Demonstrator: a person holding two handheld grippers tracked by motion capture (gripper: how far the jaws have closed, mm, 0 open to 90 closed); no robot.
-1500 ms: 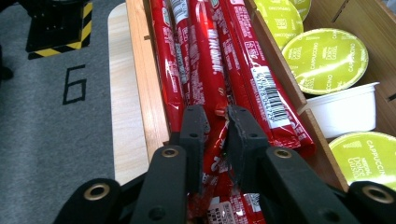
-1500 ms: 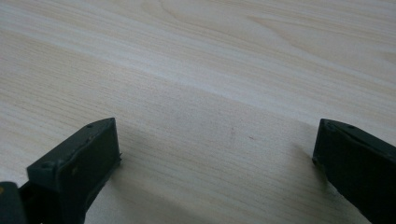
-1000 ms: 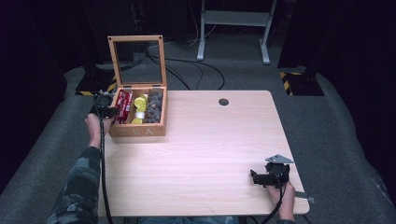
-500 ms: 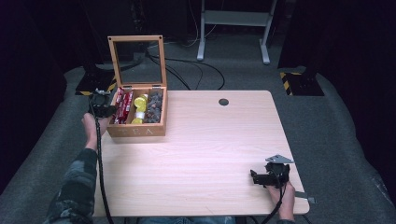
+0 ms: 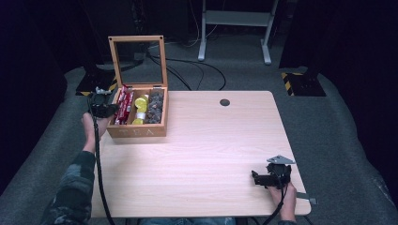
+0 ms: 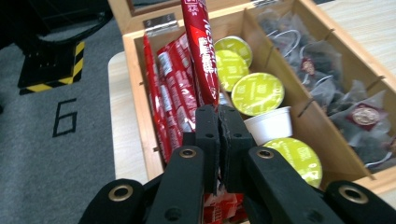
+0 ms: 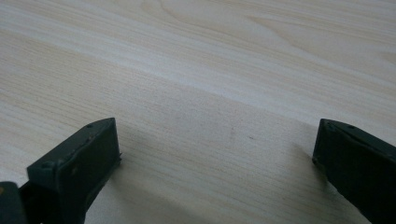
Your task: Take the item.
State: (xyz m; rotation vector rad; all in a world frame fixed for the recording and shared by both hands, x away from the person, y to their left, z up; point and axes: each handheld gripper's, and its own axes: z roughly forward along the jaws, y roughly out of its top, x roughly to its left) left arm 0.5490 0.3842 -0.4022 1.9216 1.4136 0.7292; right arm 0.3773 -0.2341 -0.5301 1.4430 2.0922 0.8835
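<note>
A wooden tea box (image 5: 136,131) with its glass lid up stands at the table's far left. Inside lie red stick packets (image 6: 170,100), yellow-lidded capsules (image 6: 258,93) and dark tea bags (image 6: 348,109), each in a separate compartment. My left gripper (image 6: 218,122) is shut on one red stick packet (image 6: 201,51), held above the left compartment; from above, the left gripper (image 5: 104,110) sits at the box's left side. My right gripper (image 7: 215,154) rests low over bare wood near the front right corner, jaws wide apart and holding nothing; the right gripper (image 5: 270,179) shows in the high view too.
The light wooden table (image 5: 202,154) has a round cable hole (image 5: 225,102) at the back. Grey floor surrounds it, with a yellow-black marker (image 6: 51,70) left of the box and a metal stand (image 5: 234,18) behind.
My left gripper has shifted slightly along the box's left side. The right gripper has stayed in place.
</note>
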